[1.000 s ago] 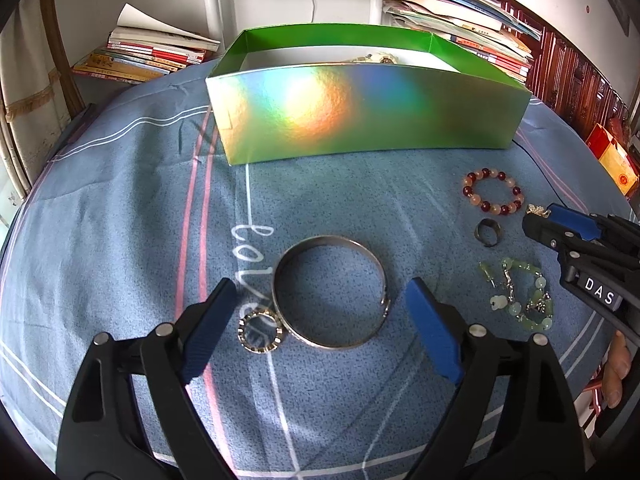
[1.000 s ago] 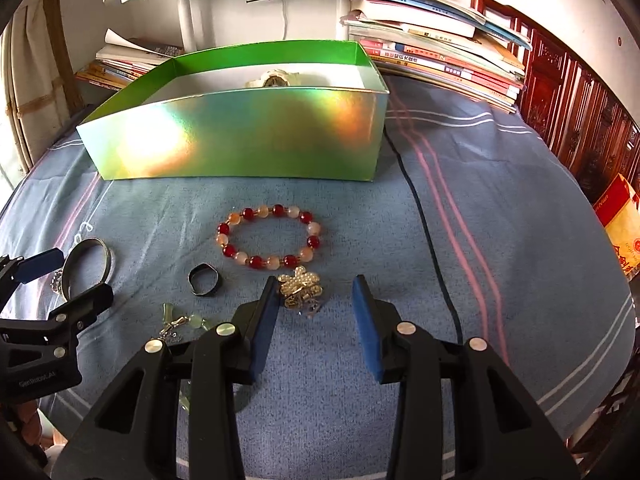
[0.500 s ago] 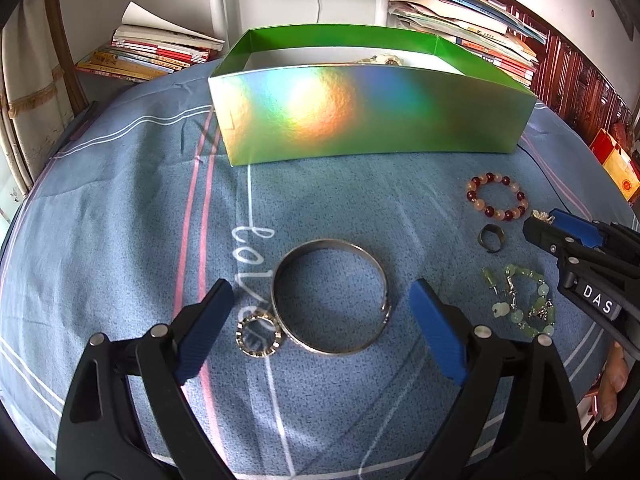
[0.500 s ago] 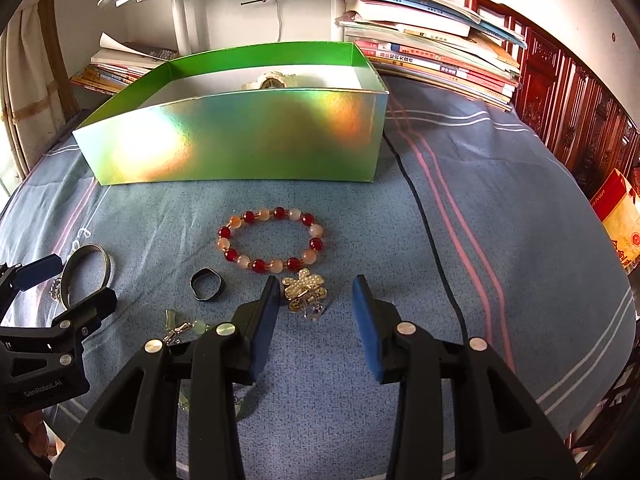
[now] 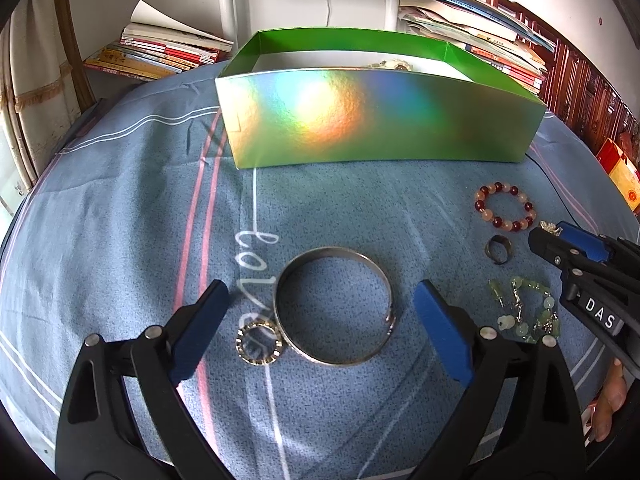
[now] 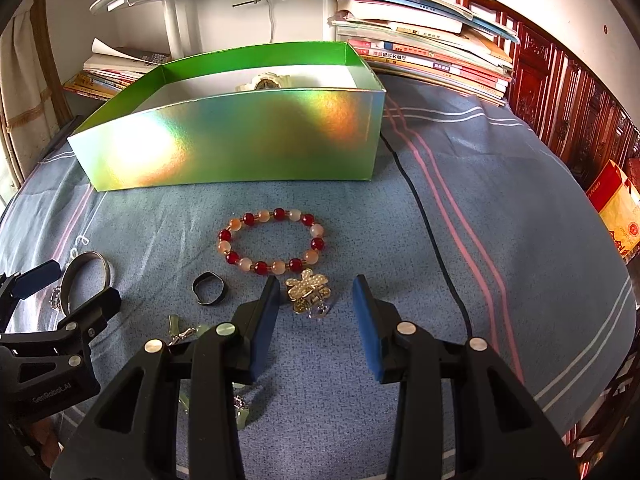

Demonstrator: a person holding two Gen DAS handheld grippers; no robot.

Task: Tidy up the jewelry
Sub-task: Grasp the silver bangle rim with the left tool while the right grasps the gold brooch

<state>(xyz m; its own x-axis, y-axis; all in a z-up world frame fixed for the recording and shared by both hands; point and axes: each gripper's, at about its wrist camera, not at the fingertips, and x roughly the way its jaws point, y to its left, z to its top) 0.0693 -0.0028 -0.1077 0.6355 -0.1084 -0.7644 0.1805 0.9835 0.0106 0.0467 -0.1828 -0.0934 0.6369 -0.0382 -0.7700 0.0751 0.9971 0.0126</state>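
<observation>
A silver bangle lies flat on the blue cloth with a small gold ring touching its left side. My left gripper straddles the bangle; its jaws are opening and the pads stand clear of it. A gold flower brooch lies between the tips of my right gripper, which is open, with the left pad close beside the brooch. Ahead of the brooch lie a red-and-peach bead bracelet and a dark ring. A green jade bracelet sits between the two grippers. The iridescent green box holds a pale watch.
Stacks of books and a white stand's post sit behind the box. A black cable runs along the cloth to the right of the brooch. A dark wooden cabinet and a red-and-yellow bag stand at the right edge.
The left gripper's jaws have spread a little wider around the bangle. The right gripper and all the jewelry have stayed where they were.
</observation>
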